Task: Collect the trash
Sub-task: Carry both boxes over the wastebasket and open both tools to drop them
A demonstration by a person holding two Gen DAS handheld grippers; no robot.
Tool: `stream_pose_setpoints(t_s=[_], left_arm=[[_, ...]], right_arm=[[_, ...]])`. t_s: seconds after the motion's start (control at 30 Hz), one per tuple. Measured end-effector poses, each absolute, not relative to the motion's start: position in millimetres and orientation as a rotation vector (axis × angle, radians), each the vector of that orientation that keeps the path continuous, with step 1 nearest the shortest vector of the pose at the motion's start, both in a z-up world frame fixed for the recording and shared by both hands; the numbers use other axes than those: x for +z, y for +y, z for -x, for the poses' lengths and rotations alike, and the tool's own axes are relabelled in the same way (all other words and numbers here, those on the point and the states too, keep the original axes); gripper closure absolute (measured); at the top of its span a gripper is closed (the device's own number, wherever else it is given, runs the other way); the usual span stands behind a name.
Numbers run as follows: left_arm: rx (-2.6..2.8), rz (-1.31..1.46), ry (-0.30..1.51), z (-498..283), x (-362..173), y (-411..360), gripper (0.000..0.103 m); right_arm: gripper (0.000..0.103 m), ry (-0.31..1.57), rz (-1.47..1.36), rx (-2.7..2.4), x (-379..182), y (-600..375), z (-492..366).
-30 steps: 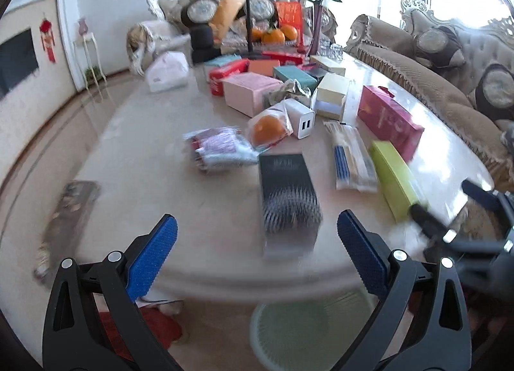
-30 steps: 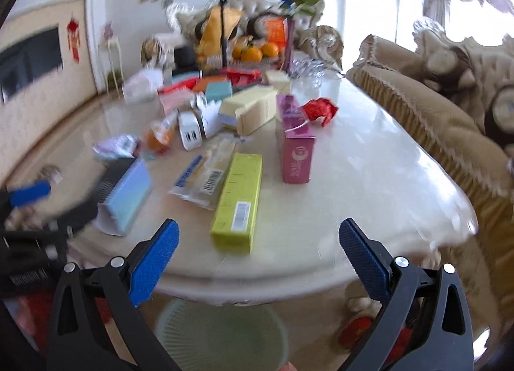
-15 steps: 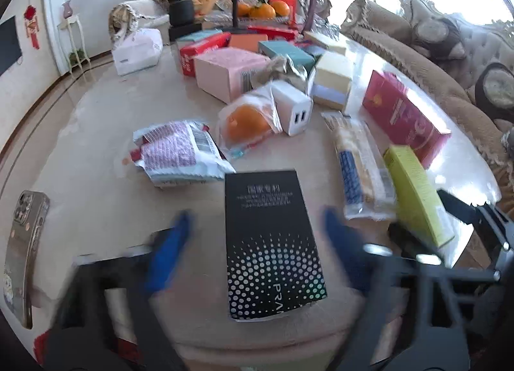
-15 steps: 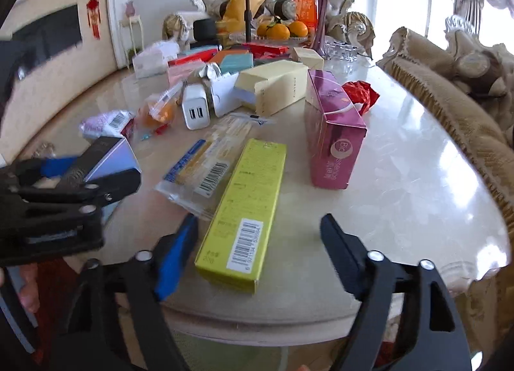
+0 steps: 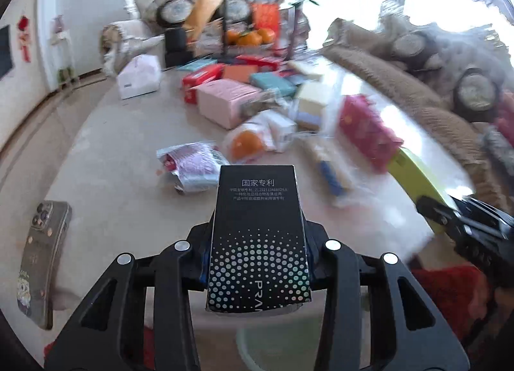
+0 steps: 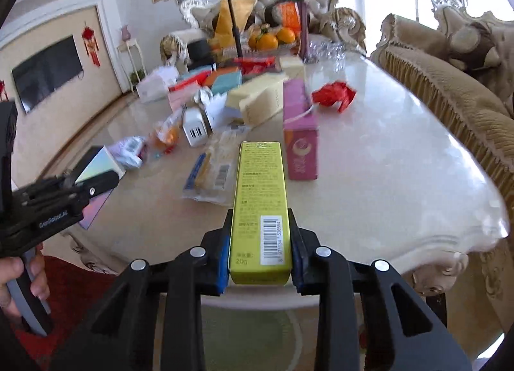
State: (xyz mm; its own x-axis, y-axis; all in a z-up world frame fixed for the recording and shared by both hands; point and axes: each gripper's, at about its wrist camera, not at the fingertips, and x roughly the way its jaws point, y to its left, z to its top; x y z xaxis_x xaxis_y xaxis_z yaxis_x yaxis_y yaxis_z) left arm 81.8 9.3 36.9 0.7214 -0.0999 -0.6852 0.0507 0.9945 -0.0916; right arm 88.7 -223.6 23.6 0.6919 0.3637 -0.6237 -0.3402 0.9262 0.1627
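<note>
My left gripper (image 5: 257, 244) grips a black dotted box (image 5: 258, 210) by its two long sides at the near table edge, and its jaws are closing on it. In the right wrist view, my right gripper (image 6: 260, 242) clamps the near end of a long yellow-green box (image 6: 261, 178) with a barcode; those jaws are closing too. The right wrist view shows the left gripper (image 6: 64, 197) at far left, in a person's hand (image 6: 19, 277). The right gripper (image 5: 462, 226) shows at the right edge of the left wrist view.
The marble table (image 6: 385, 178) carries a pink carton (image 6: 300, 139), a snack wrapper (image 6: 212, 168), a bagged orange (image 5: 247, 142), a foil packet (image 5: 192, 162), crumpled red paper (image 6: 334, 94) and several boxes further back. A phone (image 5: 41, 258) lies at the left. A pale bin (image 6: 250, 332) stands below the near edge. A sofa (image 6: 449, 97) runs along the right.
Both grippers went from wide open to closed, the left around the black box and the right around the yellow-green box. Both boxes now sit fixed between the blue pads.
</note>
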Motion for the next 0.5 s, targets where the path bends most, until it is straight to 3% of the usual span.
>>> stream_pose_setpoints(t_s=[0.13,0.23,0.5], left_arm=[[-0.238,0.04,0.772,-28.1,42.5,1.7,0.063],[-0.33,0.043,0.853,2.2,18.0,-6.9,0.063],[-0.358,0.031,1.179,-23.0,-127.8,-41.2,0.063]], right_arm=[[0.075,0.718,-0.092,0.51,42.2,-240.5,-41.1],[0.075,0.814,-0.11,0.576,29.7,-240.6,-7.4],[0.075,1.168,-0.089,0.442,-104.9,-225.9,-9.4]])
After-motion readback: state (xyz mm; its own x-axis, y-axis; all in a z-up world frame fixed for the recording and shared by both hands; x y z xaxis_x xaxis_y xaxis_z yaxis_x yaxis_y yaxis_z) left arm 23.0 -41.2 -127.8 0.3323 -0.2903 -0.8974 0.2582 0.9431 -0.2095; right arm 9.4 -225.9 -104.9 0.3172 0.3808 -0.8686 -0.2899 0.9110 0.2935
